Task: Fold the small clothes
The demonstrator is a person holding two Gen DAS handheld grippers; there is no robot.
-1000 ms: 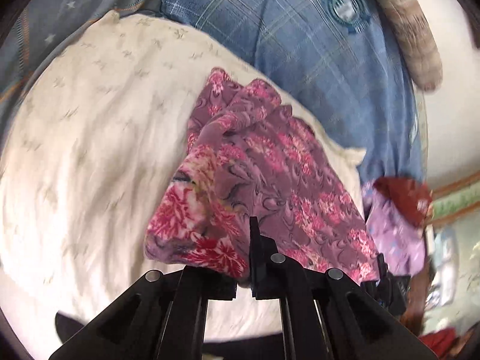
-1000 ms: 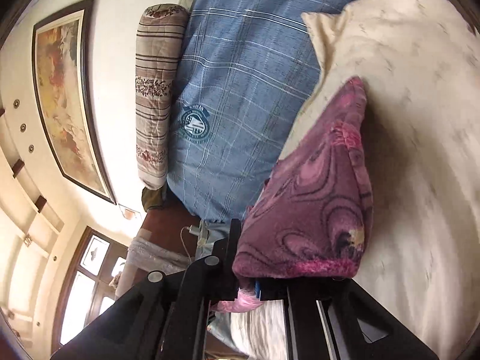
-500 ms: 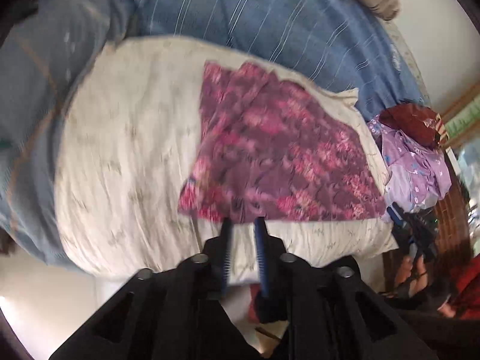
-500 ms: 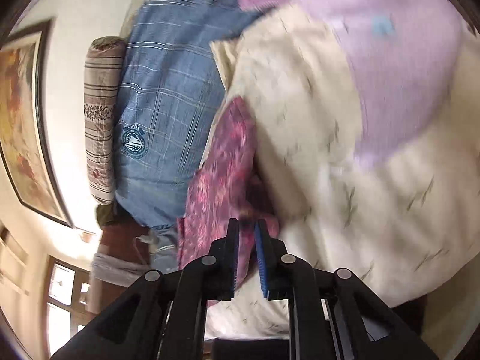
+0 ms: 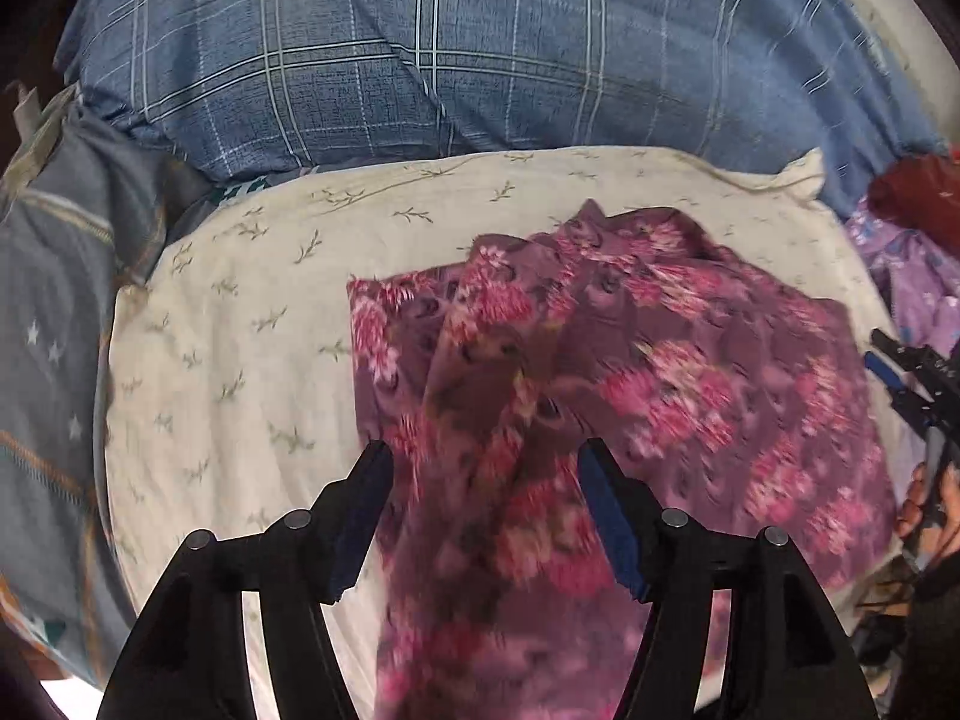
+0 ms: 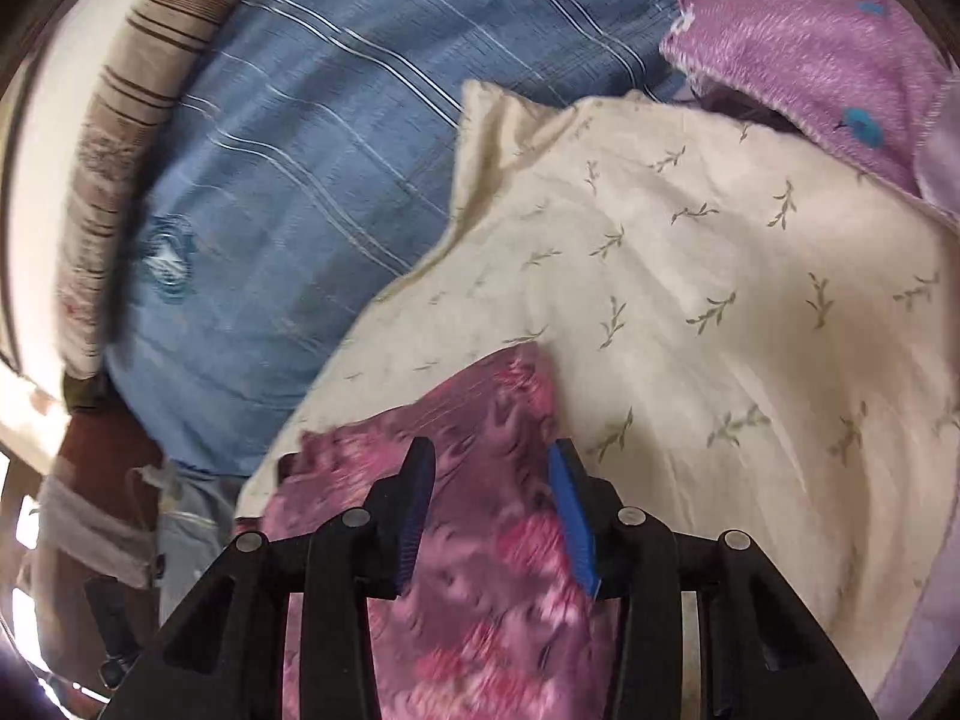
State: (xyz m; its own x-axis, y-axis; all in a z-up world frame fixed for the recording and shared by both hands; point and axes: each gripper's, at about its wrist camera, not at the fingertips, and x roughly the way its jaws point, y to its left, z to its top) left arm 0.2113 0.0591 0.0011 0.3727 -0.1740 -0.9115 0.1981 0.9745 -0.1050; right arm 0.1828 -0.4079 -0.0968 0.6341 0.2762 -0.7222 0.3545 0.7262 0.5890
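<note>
A purple cloth with pink flowers (image 5: 630,372) lies spread on a cream leaf-print pillow (image 5: 240,312). My left gripper (image 5: 483,456) is open, its jaws wide apart above the cloth's near left part. In the right wrist view the same cloth (image 6: 480,540) lies under my right gripper (image 6: 489,450), which is open over the cloth's edge on the cream pillow (image 6: 720,300). The right gripper also shows at the right edge of the left wrist view (image 5: 900,372). Neither gripper holds anything.
A blue plaid pillow (image 5: 480,48) lies behind the cream one. A grey star-print cloth (image 5: 54,300) is at the left. A lilac flowered garment (image 6: 828,42) and a dark red item (image 5: 918,192) lie at the right. A striped bolster (image 6: 120,138) is by the wall.
Both grippers let go of the purple cloth, which now lies flat on the pillow. Both jaws have opened wide and moved back over the cloth.
</note>
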